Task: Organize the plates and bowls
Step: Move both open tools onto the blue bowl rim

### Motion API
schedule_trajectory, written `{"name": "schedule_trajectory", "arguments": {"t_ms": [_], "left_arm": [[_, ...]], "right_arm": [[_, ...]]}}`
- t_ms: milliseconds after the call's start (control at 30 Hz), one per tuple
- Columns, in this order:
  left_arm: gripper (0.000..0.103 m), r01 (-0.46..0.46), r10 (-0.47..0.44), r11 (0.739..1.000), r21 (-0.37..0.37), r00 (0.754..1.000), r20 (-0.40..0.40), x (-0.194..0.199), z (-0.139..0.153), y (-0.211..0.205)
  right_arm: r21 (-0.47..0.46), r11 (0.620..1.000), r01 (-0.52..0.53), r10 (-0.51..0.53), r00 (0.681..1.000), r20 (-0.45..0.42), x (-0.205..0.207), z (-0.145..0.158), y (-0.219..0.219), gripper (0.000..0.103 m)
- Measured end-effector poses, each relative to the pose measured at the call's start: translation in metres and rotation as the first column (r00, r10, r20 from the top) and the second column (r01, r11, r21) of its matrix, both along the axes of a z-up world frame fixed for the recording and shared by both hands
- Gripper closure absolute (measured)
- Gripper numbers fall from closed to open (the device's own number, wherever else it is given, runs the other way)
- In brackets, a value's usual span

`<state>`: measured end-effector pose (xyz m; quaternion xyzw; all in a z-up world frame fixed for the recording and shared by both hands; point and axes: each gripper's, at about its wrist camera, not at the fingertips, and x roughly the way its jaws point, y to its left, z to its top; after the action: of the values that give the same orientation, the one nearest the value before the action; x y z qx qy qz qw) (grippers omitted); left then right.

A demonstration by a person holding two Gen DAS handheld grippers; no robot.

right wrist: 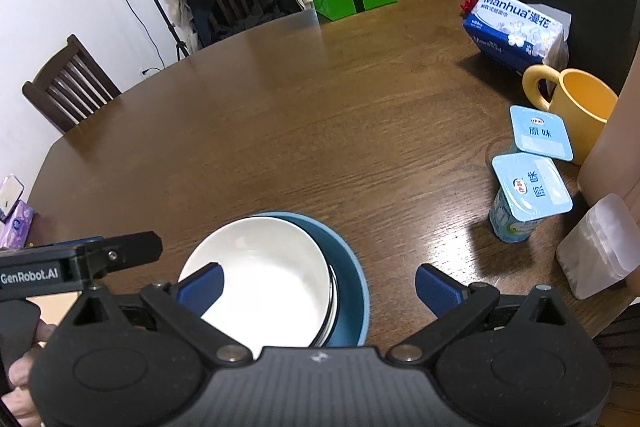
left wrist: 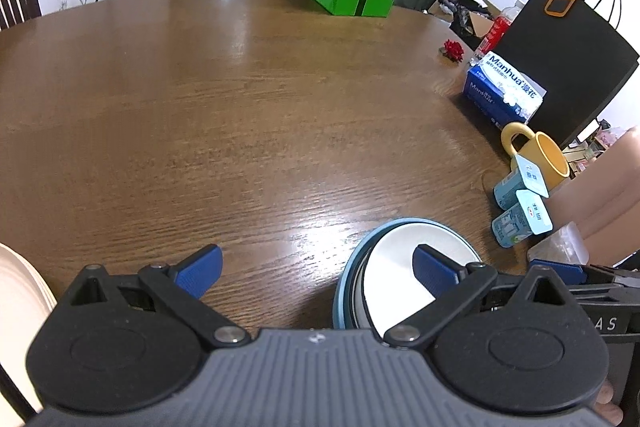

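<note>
Right wrist view shows white bowls (right wrist: pixel 260 279) nested in the blue bowl (right wrist: pixel 348 283); pale plates (left wrist: pixel 16 307) remain apart. Each hand-held gripper (right wrist: pixel 318 287) (left wrist: pixel 318 273) gapes wide, empty.

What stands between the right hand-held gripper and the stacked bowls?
Nothing visible. The right hand-held gripper is open directly above the white bowl nested in the blue bowl; the yogurt cups stand aside, to its right.
</note>
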<state>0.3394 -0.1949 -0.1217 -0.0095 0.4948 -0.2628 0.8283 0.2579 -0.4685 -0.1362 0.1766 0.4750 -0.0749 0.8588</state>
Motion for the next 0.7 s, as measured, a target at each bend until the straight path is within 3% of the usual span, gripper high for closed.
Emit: {"name": "schedule_trajectory", "arguments": {"t_ms": [333, 700], "left_arm": [[0.0, -0.011, 0.013, 1.0, 0.017, 0.993, -0.114, 0.009, -0.023, -0.008], [0.0, -0.007, 0.007, 1.0, 0.004, 0.979, -0.205, 0.01, -0.049, -0.022]], "right_arm": [[0.027, 1.0, -0.006, 0.008, 0.998, -0.068, 0.009, -0.018, -0.008, 0.002], [0.121, 0.993, 0.012, 0.008, 0.987, -0.161, 0.015, -0.052, -0.025, 0.006]]}}
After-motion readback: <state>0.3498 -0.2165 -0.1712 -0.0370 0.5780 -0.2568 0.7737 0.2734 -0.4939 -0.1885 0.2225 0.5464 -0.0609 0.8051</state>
